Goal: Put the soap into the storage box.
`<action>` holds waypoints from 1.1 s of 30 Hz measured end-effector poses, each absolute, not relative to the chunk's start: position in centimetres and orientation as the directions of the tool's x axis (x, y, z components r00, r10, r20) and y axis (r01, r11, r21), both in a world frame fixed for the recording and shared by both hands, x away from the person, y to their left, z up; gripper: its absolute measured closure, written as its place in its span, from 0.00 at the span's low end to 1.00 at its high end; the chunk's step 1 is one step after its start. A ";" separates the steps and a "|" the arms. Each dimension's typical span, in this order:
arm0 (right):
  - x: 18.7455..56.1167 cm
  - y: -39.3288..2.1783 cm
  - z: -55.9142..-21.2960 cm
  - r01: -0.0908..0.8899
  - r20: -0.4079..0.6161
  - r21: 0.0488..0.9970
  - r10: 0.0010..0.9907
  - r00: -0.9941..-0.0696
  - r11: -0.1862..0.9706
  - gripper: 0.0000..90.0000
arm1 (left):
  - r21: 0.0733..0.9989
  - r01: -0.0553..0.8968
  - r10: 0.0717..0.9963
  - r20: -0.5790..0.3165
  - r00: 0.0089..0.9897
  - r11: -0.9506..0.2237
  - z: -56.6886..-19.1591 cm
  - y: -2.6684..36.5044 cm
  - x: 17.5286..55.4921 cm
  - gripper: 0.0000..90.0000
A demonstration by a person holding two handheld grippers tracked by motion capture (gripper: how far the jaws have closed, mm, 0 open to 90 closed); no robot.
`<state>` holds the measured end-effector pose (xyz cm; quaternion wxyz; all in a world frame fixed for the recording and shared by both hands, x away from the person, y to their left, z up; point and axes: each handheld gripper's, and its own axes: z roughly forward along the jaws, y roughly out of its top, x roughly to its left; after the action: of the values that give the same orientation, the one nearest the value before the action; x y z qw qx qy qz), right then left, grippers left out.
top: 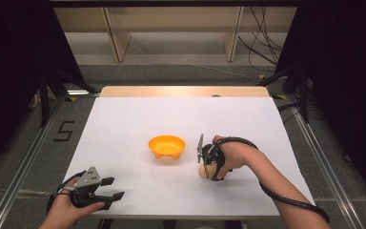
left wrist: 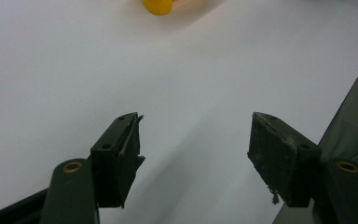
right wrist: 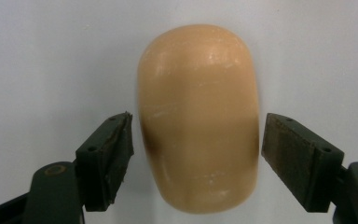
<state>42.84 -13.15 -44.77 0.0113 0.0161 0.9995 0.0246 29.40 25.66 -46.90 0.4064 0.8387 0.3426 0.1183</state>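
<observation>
Two grippers: right gripper (right wrist: 196,140), jaws wide, straddling tan bread roll (right wrist: 198,116) without contact; left gripper (left wrist: 193,144) open, empty.

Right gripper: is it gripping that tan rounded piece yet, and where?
No. The right gripper stands open astride the tan rounded piece, small gaps beside both pads. The left gripper is open, empty.

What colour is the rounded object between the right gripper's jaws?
Pale tan, like a bread roll; clearest in the right gripper view.
</observation>
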 end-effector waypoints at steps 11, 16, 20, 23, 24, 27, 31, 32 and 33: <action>42.8 -13.0 -45.4 0.093 0.008 0.003 0.093 -0.996 0.996 0.35 | 0.761 0.482 0.669 -0.087 0.739 -0.434 -46.9 25.6 29.4 0.37; 42.9 -12.9 -45.5 0.092 0.016 0.002 0.092 -0.996 0.996 0.36 | 0.759 0.499 0.676 -0.107 0.729 -0.419 -47.0 25.5 29.3 0.37; 43.0 -12.7 -45.5 0.083 0.008 -0.006 0.083 -0.997 0.997 0.36 | 0.758 0.499 0.675 -0.107 0.730 -0.420 -47.0 25.5 29.3 0.37; 42.7 -12.9 -45.5 0.117 0.019 0.006 0.117 -0.993 0.993 0.37 | 0.758 0.499 0.675 -0.106 0.730 -0.420 -47.0 25.5 29.3 0.37; 42.7 -12.9 -45.5 0.117 0.019 0.006 0.117 -0.993 0.993 0.37 | 0.758 0.499 0.675 -0.106 0.730 -0.420 -47.0 25.5 29.3 0.37; 42.9 -13.0 -45.5 0.100 0.015 0.011 0.100 -0.995 0.995 0.37 | 0.760 0.501 0.677 -0.112 0.728 -0.413 -47.0 25.4 29.3 0.37; 42.8 -13.1 -45.5 0.106 0.023 0.008 0.106 -0.994 0.994 0.37 | 0.760 0.502 0.678 -0.113 0.727 -0.412 -47.0 25.4 29.3 0.37; 42.8 -13.1 -45.5 0.106 0.023 0.008 0.106 -0.994 0.994 0.37 | 0.754 0.498 0.678 -0.096 0.729 -0.429 -47.0 25.6 29.4 0.37; 42.7 -13.1 -45.4 0.104 0.016 0.009 0.104 -0.994 0.995 0.37 | 0.753 0.480 0.667 -0.075 0.742 -0.450 -46.9 25.7 29.5 0.37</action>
<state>42.72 -13.07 -45.38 -0.0077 0.0522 0.9986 0.0049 29.47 25.70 -46.93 0.3993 0.8434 0.3400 0.1166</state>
